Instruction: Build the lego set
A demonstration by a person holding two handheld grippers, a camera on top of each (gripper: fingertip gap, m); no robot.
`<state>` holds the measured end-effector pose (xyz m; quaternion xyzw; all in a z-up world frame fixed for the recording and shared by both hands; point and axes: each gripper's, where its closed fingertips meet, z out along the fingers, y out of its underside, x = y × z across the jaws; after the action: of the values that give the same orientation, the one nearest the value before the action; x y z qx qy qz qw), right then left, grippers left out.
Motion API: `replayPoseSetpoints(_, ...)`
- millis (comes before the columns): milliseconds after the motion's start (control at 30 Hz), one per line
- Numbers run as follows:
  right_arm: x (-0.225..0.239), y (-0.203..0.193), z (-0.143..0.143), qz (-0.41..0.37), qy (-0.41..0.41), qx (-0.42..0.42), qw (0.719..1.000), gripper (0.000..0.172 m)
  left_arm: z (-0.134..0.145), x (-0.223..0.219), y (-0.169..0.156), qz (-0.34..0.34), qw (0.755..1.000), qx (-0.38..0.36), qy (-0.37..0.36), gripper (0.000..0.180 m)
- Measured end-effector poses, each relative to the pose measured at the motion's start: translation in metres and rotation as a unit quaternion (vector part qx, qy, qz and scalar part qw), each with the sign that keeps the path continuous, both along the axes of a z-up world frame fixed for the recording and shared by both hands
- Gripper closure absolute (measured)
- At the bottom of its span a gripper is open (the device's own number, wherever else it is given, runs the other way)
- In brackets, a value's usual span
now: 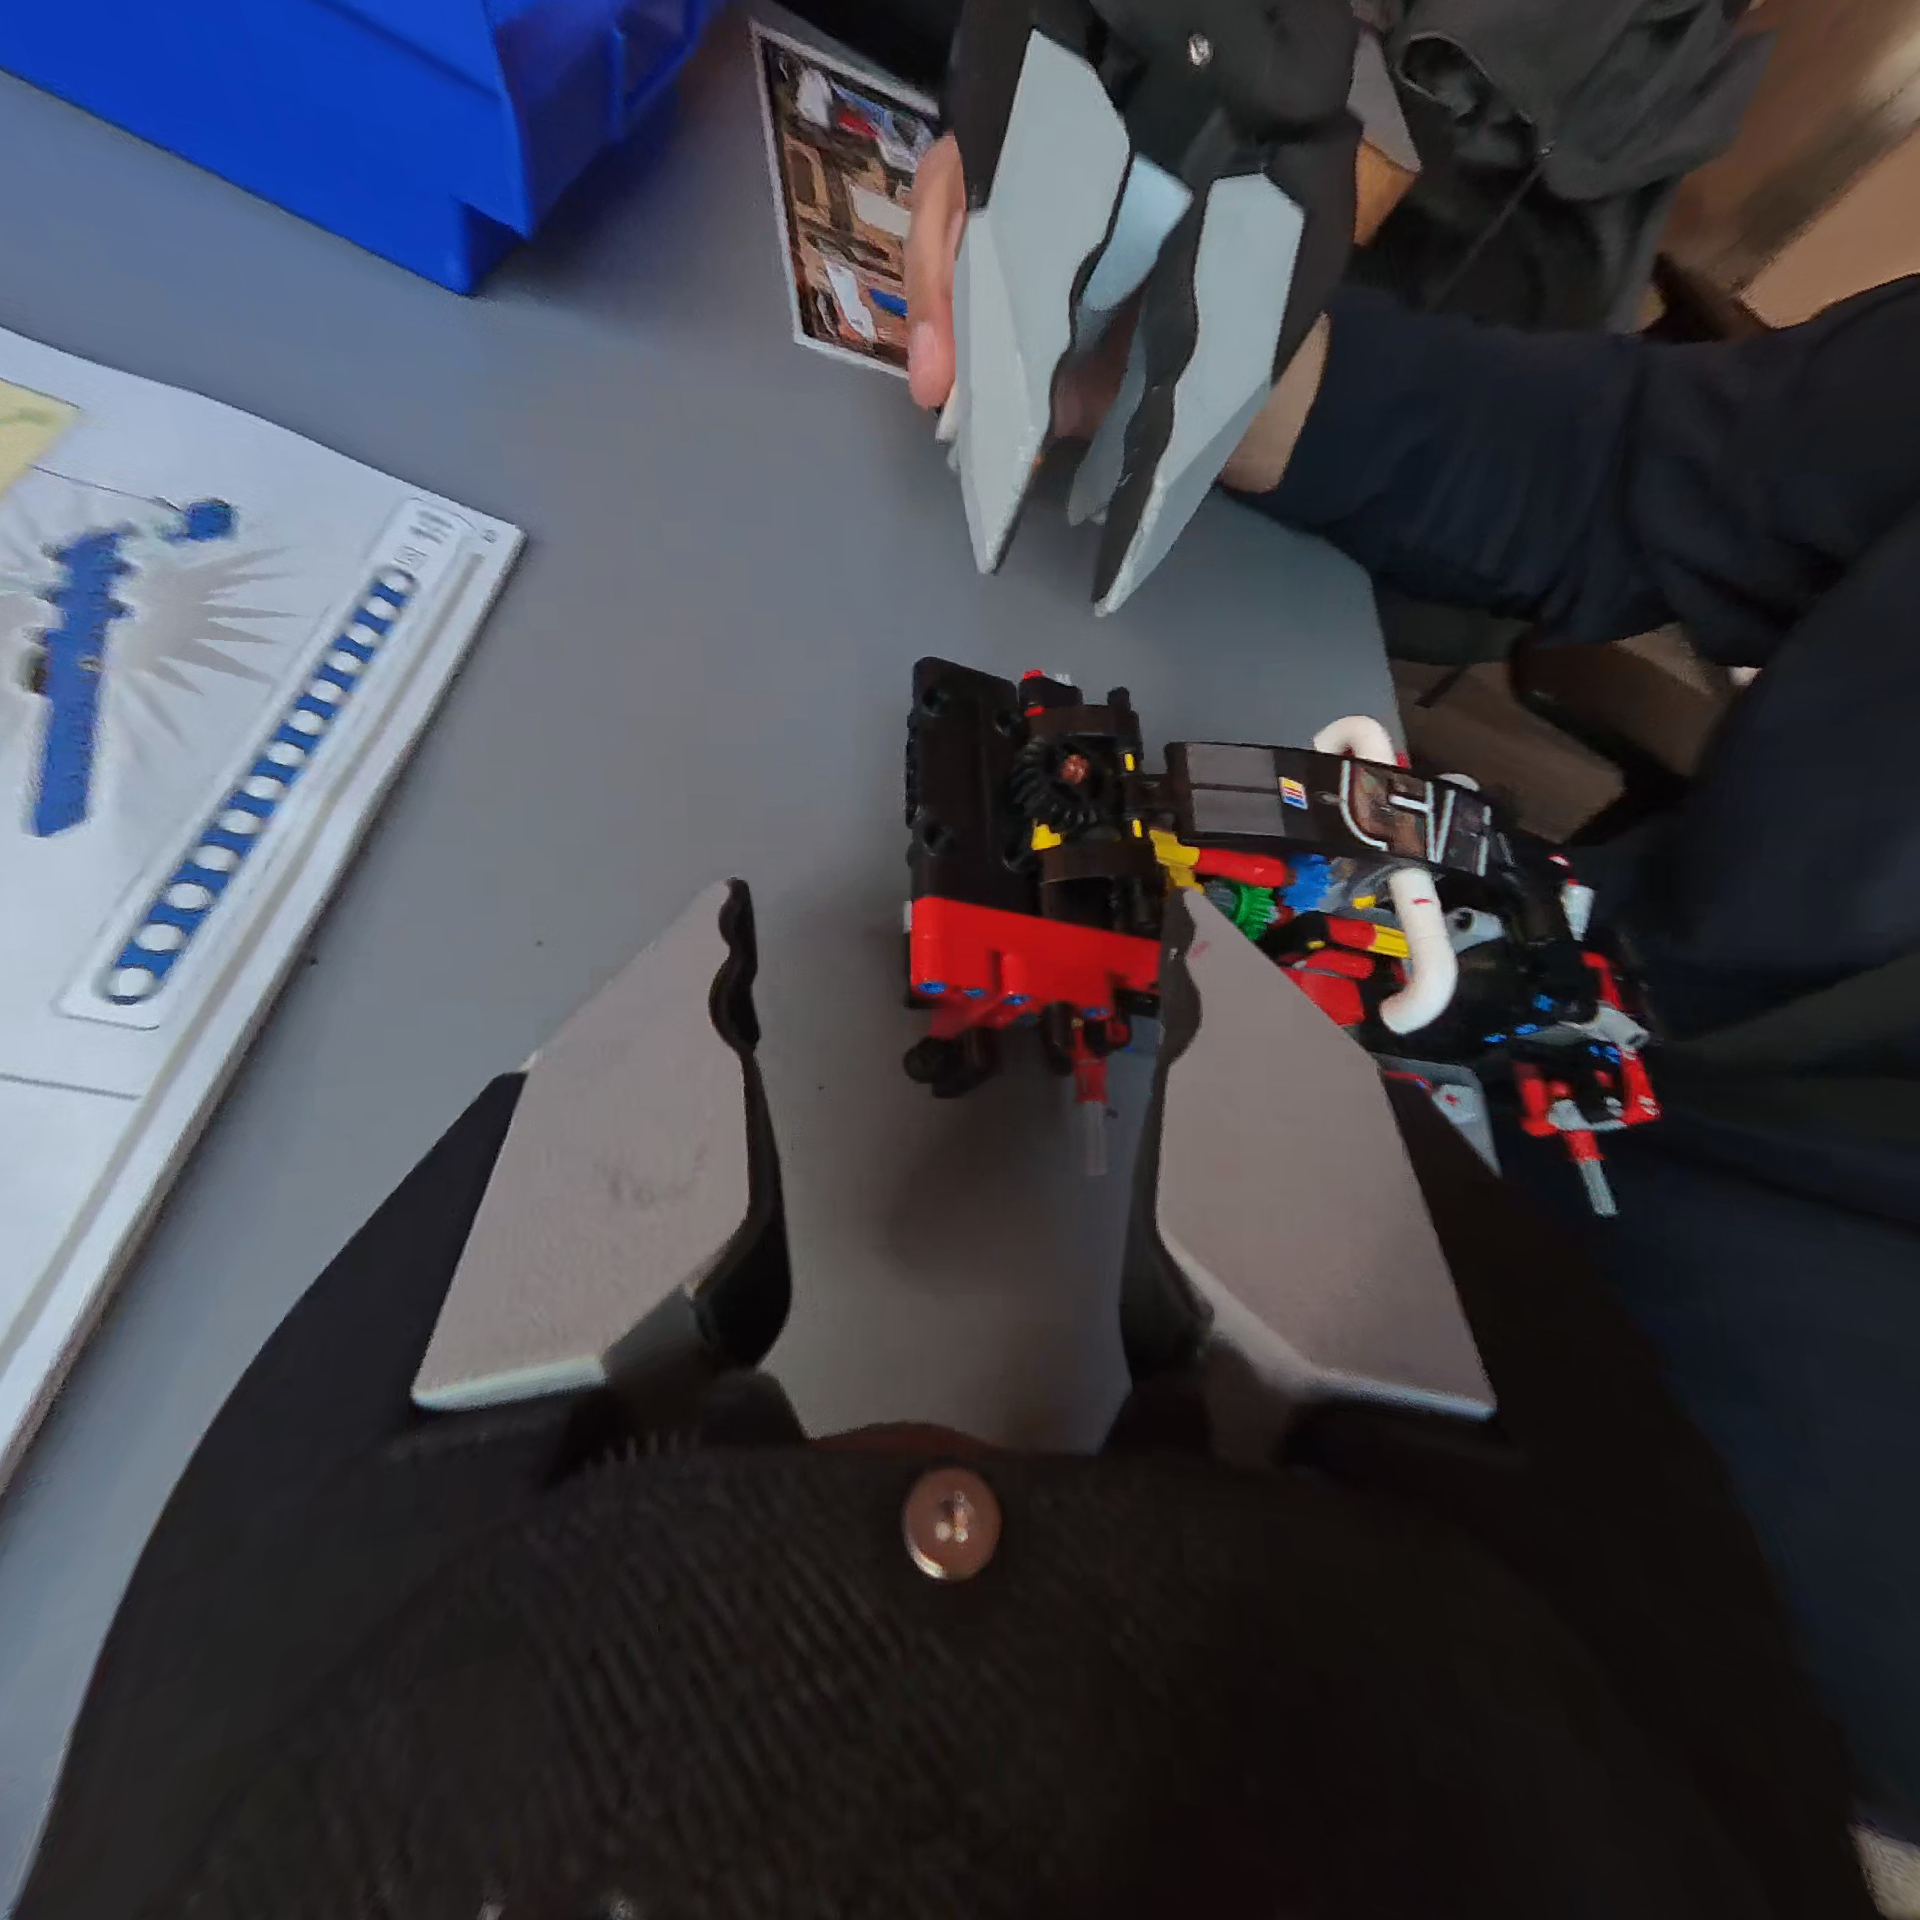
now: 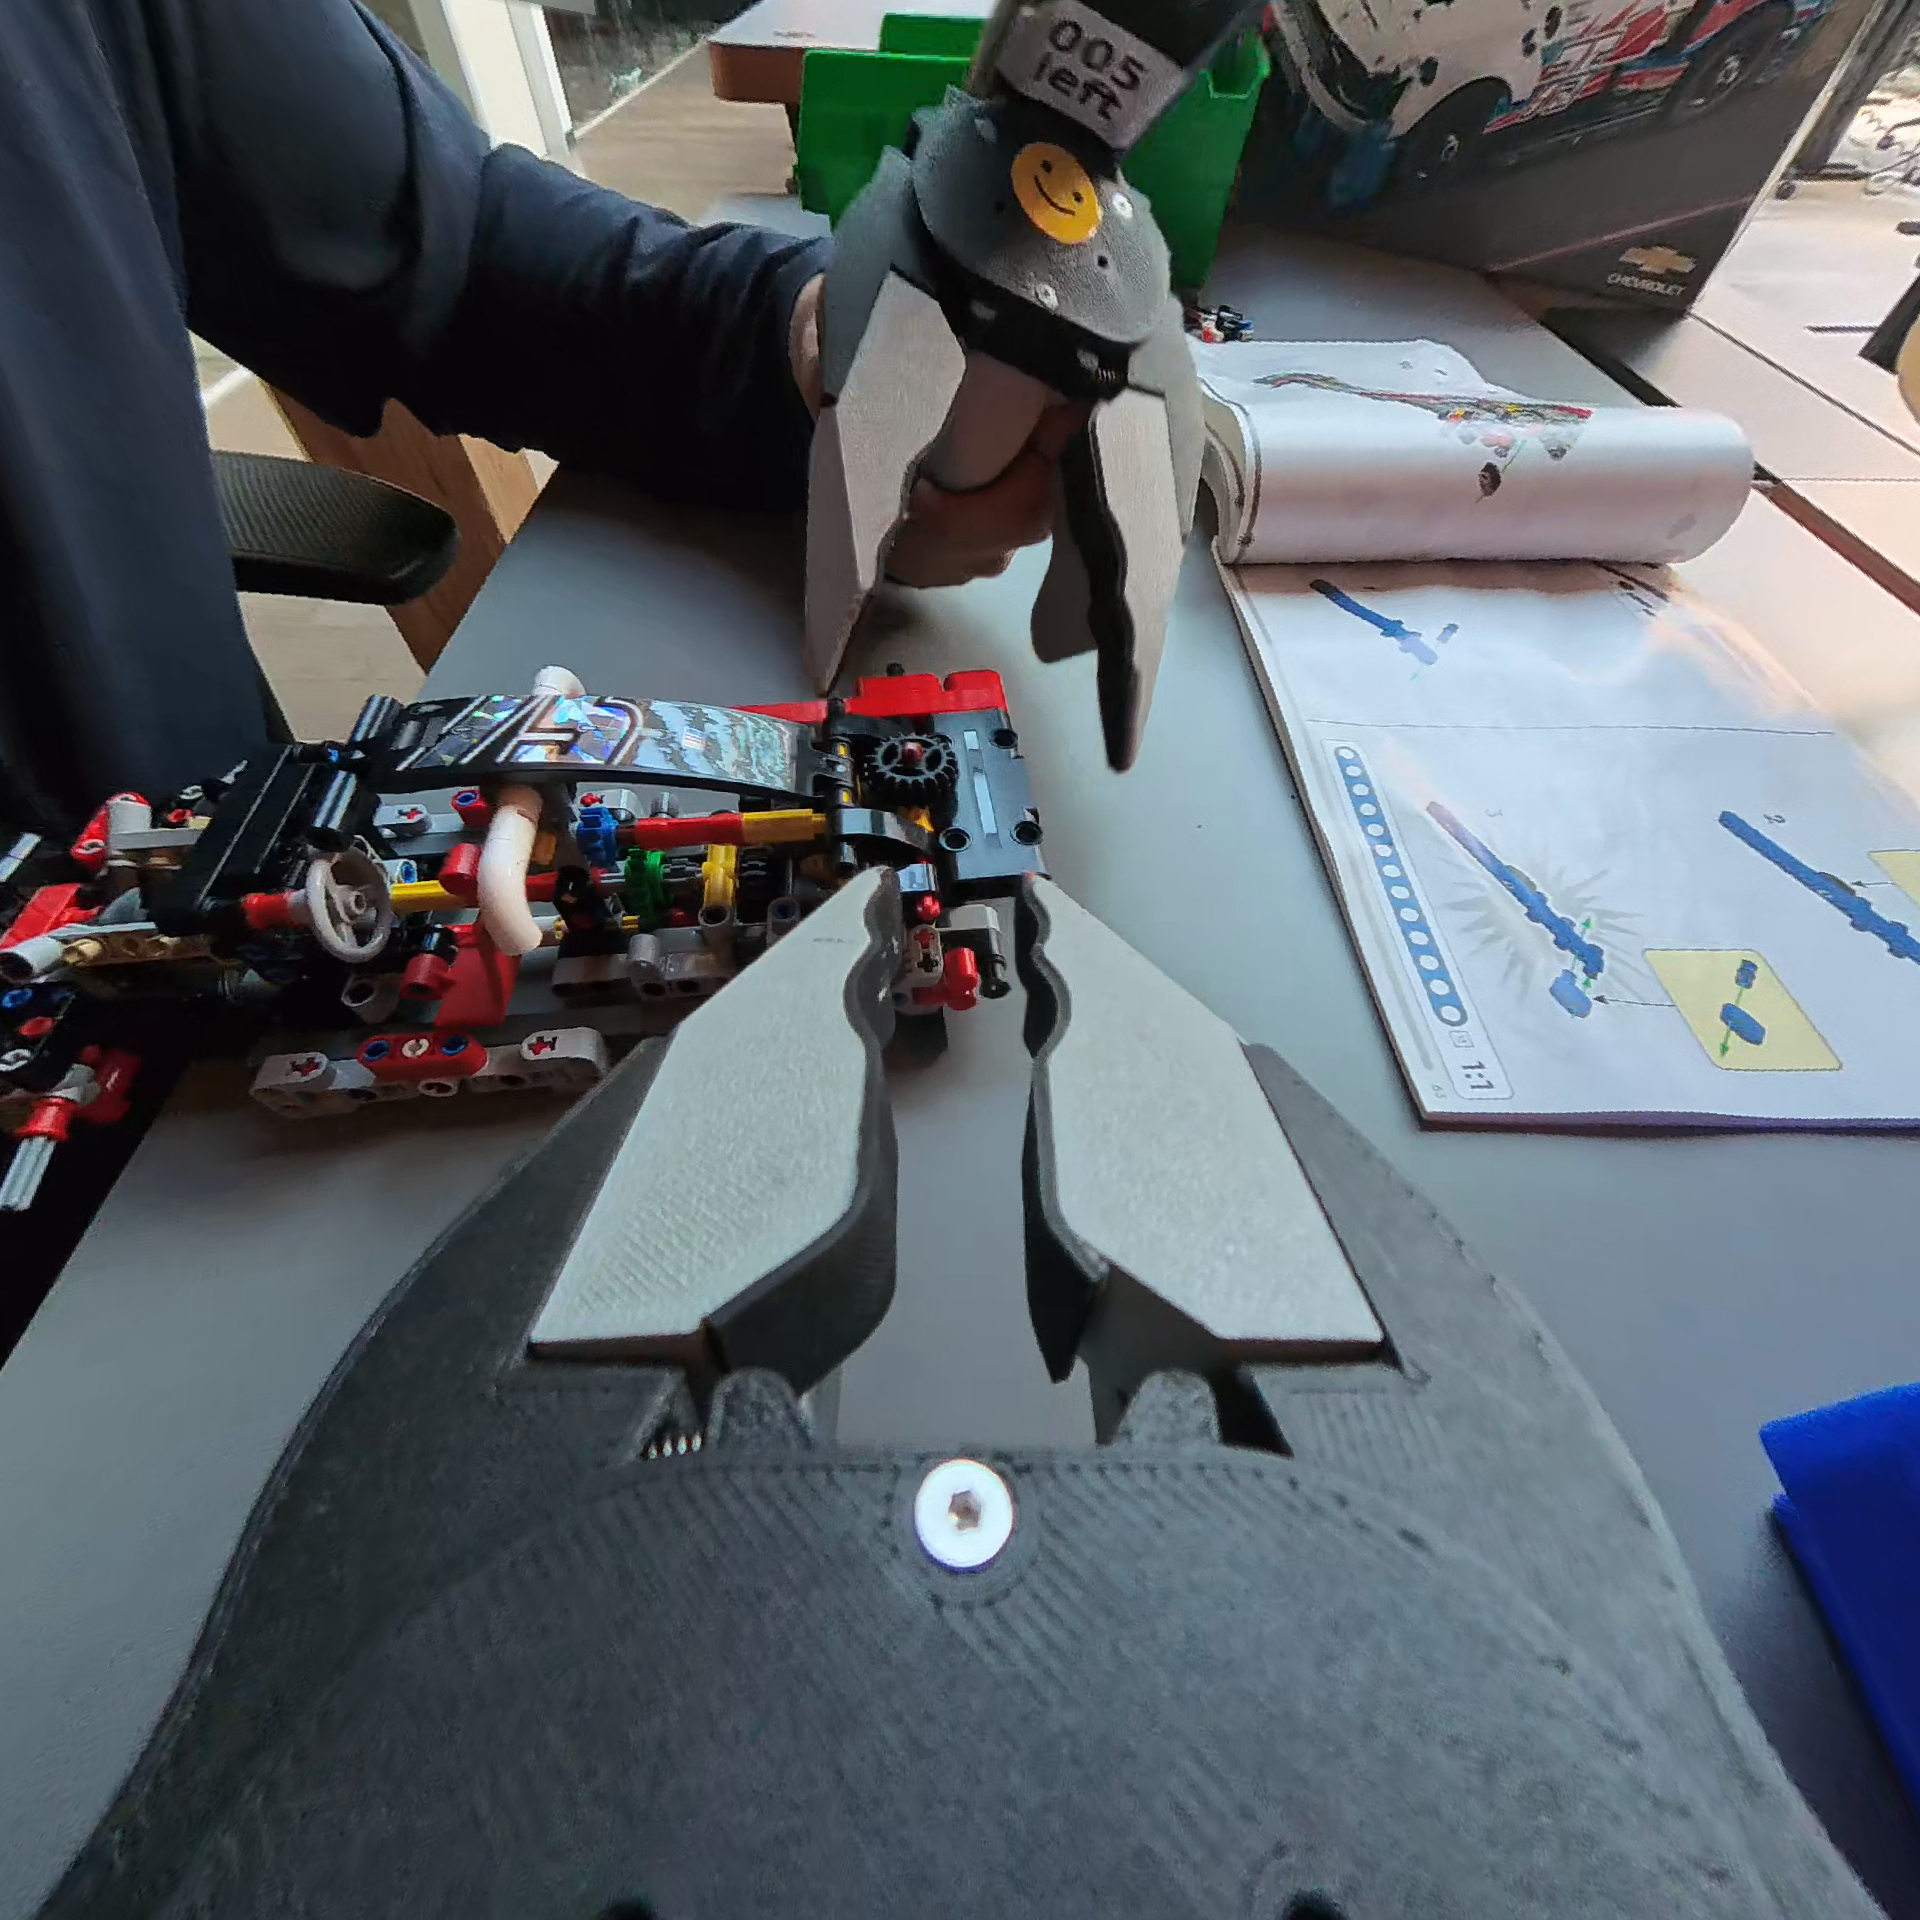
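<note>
The brick-built car chassis (image 2: 582,852) lies on the grey table (image 1: 644,644), left gripper (image 1: 956,935) spread wide above it gripping nothing, right gripper (image 2: 956,914) slightly parted, also unladen.

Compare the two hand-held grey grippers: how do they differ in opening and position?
The left gripper has its jaws spread wide, while the right gripper has its jaws much closer together, with a narrow gap. The left gripper flanks the red and black end of the multicoloured brick-built car chassis; the right gripper faces small red and grey parts on its side. Both hold nothing and hang over the grey table.
</note>
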<state>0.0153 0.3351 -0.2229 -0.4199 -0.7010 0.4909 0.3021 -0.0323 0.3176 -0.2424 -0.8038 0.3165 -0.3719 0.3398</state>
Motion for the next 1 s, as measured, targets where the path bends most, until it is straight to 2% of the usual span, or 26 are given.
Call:
replayPoseSetpoints(67, 0.000, 0.001, 0.000, -0.005, 0.003, 0.005, 1.000, 0.151, 0.008, -0.005, 0.004, 0.019, 0.999, 0.033, 0.007, 0.105)
replayPoseSetpoints(233, 0.000, 0.006, 0.004, -0.018, 0.011, -0.010, 1.000, 0.146, 0.015, -0.012, 0.002, 0.028, 0.999, 0.038, 0.003, 0.105)
replayPoseSetpoints(367, 0.000, 0.010, 0.007, -0.026, 0.015, -0.020, 0.999, 0.142, 0.022, -0.026, 0.008, 0.054, 0.994, 0.081, 0.043, 0.105)
replayPoseSetpoints(567, -0.001, 0.014, 0.009, -0.043, 0.026, -0.012, 0.999, 0.138, 0.045, -0.060, 0.030, 0.154, 0.972, 0.155, 0.082, 0.106)
replayPoseSetpoints(667, 0.000, 0.020, 0.015, -0.063, 0.049, -0.010, 0.997, 0.135, 0.064, -0.055, 0.018, 0.190, 0.970, 0.150, 0.031, 0.108)
replayPoseSetpoints(733, 0.000, 0.023, 0.018, -0.077, 0.061, -0.006, 0.995, 0.135, 0.065, -0.053, 0.003, 0.205, 0.968, 0.141, 0.040, 0.108)
replayPoseSetpoints(900, 0.000, 0.037, 0.019, -0.136, 0.071, 0.016, 0.988, 0.134, 0.057, -0.071, -0.033, 0.306, 0.939, 0.138, 0.079, 0.109)
replayPoseSetpoints(1000, -0.001, 0.050, 0.014, -0.193, 0.063, 0.064, 0.977, 0.134, 0.040, -0.101, -0.047, 0.414, 0.887, 0.141, 0.148, 0.119)
